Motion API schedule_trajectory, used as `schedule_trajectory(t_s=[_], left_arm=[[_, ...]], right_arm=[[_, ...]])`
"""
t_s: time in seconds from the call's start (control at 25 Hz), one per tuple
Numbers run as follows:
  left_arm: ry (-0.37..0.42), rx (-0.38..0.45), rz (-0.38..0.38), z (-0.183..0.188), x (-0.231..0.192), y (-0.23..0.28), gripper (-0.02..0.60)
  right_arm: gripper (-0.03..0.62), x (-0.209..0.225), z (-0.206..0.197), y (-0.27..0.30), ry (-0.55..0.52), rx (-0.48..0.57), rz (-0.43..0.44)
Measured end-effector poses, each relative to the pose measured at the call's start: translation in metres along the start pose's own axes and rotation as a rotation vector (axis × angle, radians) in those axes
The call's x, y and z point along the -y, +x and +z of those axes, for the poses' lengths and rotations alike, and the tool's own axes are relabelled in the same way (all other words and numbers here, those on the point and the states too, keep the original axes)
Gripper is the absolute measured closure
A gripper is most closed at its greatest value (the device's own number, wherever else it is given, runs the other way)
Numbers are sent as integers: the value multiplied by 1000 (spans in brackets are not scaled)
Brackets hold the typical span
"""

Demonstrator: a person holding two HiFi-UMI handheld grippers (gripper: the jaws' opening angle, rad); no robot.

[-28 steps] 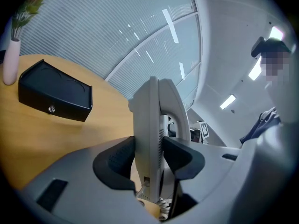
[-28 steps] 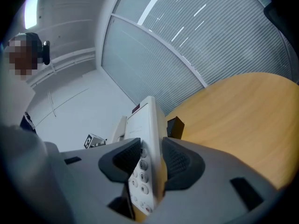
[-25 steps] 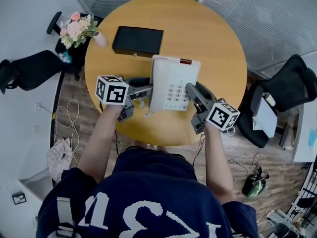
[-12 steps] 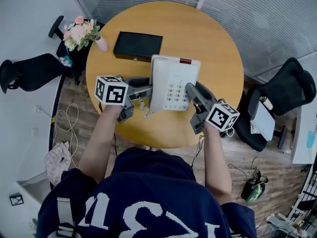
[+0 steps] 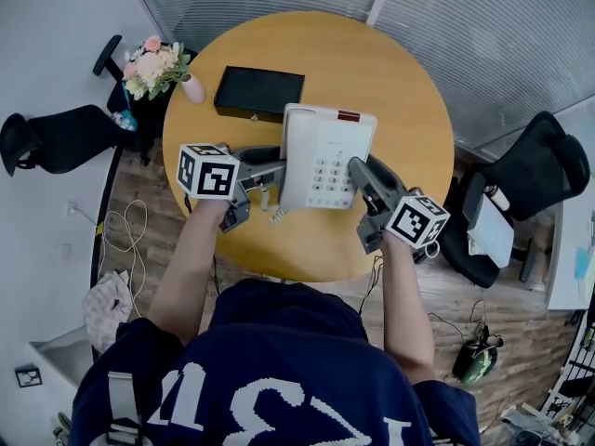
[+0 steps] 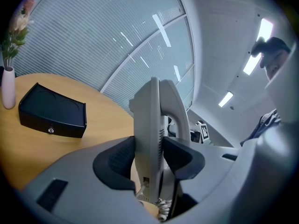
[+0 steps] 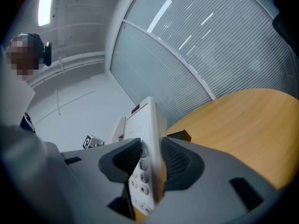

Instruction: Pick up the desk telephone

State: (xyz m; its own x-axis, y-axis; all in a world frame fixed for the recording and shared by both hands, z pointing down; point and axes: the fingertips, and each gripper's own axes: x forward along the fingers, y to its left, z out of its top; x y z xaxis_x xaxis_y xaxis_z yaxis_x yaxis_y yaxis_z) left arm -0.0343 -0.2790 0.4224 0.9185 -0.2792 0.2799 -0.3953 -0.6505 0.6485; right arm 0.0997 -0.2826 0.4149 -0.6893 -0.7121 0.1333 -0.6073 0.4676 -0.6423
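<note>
A white desk telephone with a grey keypad and a handset on its left side [image 5: 325,156] is held between the two claws above the round, light wooden surface [image 5: 409,91]. The left claw [image 5: 270,177] is clamped on the handset side; in the left gripper view its dark pads press flat on both faces of the telephone [image 6: 152,125], and a white coiled cord [image 6: 162,208] dangles below. The right claw [image 5: 358,177] is clamped on the keypad side, its ribbed pads pressing the edge beside the number keys [image 7: 140,181]. Against a second ago both grips look unchanged and the telephone sits at the same spot in the head view. The surface below has shrunk and slid down the picture, so the telephone's far edge now overlaps the near edge of the flat black box [image 5: 259,93]. The pink flowers in a pale vase [image 5: 158,63] have shifted likewise.
</note>
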Motion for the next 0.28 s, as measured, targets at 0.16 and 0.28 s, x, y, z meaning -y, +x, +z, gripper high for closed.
schedule_trajectory(t_s=[0.16, 0.28], left_arm=[[3, 4, -1, 4, 1, -2, 388], [6, 3, 0, 6, 1, -2, 388]], right_arm=[[437, -3, 4, 1, -6, 6, 3], [438, -3, 5, 2, -13, 4, 7]])
